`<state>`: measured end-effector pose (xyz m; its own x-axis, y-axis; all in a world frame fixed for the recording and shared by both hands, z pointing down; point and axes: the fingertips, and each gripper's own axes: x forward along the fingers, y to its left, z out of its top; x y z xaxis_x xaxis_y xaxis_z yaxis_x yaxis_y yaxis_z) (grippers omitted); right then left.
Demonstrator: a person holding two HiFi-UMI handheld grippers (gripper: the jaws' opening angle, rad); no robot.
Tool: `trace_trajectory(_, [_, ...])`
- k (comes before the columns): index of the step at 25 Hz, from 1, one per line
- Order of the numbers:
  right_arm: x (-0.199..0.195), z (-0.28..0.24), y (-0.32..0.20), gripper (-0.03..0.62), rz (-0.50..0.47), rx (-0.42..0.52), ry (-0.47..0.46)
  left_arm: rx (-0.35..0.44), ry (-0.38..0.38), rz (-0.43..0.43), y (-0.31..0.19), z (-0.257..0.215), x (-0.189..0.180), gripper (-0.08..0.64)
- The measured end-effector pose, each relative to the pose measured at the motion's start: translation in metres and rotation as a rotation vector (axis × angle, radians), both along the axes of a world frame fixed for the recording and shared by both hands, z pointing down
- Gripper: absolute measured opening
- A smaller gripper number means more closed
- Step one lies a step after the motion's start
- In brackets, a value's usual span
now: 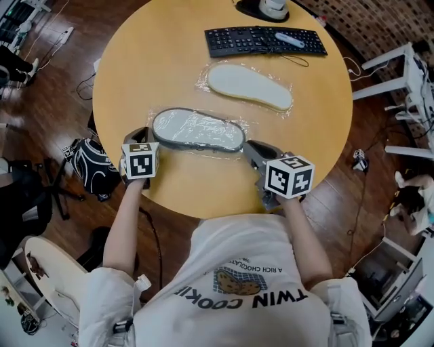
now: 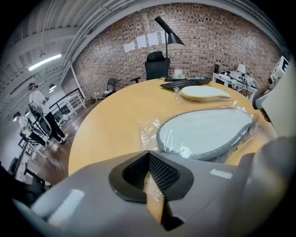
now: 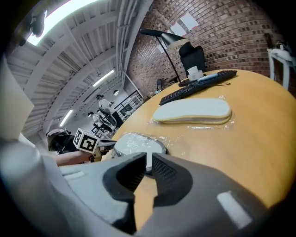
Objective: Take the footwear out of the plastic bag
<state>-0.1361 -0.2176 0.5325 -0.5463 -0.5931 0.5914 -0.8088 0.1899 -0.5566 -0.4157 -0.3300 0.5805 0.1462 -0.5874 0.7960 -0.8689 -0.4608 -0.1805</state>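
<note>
A grey slipper [image 1: 196, 129] lies sole up in a clear plastic bag [image 1: 245, 127] near the front of the round wooden table [image 1: 135, 74]. My left gripper [image 1: 140, 133] is at its left end. In the left gripper view that gripper [image 2: 148, 155] is shut, with crinkled bag film [image 2: 149, 132] caught between the pads just short of the slipper [image 2: 208, 132]. My right gripper [image 1: 249, 148] is at the slipper's right end. In the right gripper view its jaws [image 3: 148, 159] stand a narrow gap apart; bare wood shows through, and the slipper [image 3: 134, 143] lies just beyond.
A second, cream slipper [image 1: 249, 86] in its own plastic lies farther back. Behind it are a black keyboard [image 1: 264, 41] and a lamp base [image 1: 264, 8]. A dark bag [image 1: 91, 166] sits on the floor at the left, white desks [image 1: 407, 101] at the right.
</note>
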Motion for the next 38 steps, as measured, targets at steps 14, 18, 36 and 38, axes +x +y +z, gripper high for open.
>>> trace_trajectory(14, [0.020,0.021,0.008,0.130,0.040,-0.117,-0.232,-0.020,-0.029,0.000,0.003,0.008,0.002,0.006])
trace_trajectory(18, [0.016,0.036,0.007,0.147,0.038,-0.183,-0.246,-0.025,-0.037,0.010,0.004,0.008,0.004,0.005])
trace_trajectory(36, [0.009,0.041,-0.007,0.147,0.024,-0.227,-0.268,-0.008,-0.049,0.014,0.005,0.006,0.002,0.005])
trace_trajectory(38, [0.007,0.045,-0.009,0.147,0.023,-0.245,-0.271,-0.011,-0.050,0.015,0.005,0.007,0.003,0.005])
